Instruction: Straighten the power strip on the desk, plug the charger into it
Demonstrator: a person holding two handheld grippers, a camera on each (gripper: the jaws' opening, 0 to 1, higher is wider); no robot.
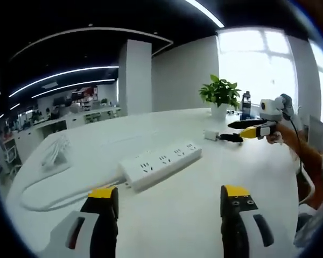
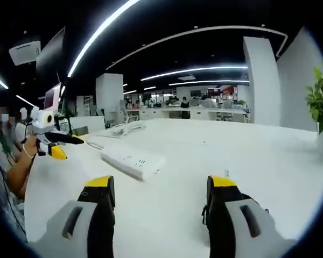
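A white power strip (image 1: 160, 164) lies at an angle on the white desk (image 1: 183, 215), just beyond my left gripper (image 1: 169, 196), whose jaws stand wide open and empty. Its white cable (image 1: 43, 200) loops off to the left. A small white charger (image 1: 211, 135) sits farther back on the desk. My right gripper (image 1: 246, 129), held in a hand, hovers close to the charger's right side. In the right gripper view the power strip (image 2: 132, 160) lies ahead and left of my open, empty right gripper (image 2: 161, 185). My left gripper (image 2: 56, 144) comes in from the left there.
A coiled white cord (image 1: 56, 153) rests at the desk's far left. A potted plant (image 1: 220, 94) and a dark bottle (image 1: 246, 105) stand at the far edge by the window. A person's arm (image 2: 16, 166) reaches over the desk. Office desks fill the background.
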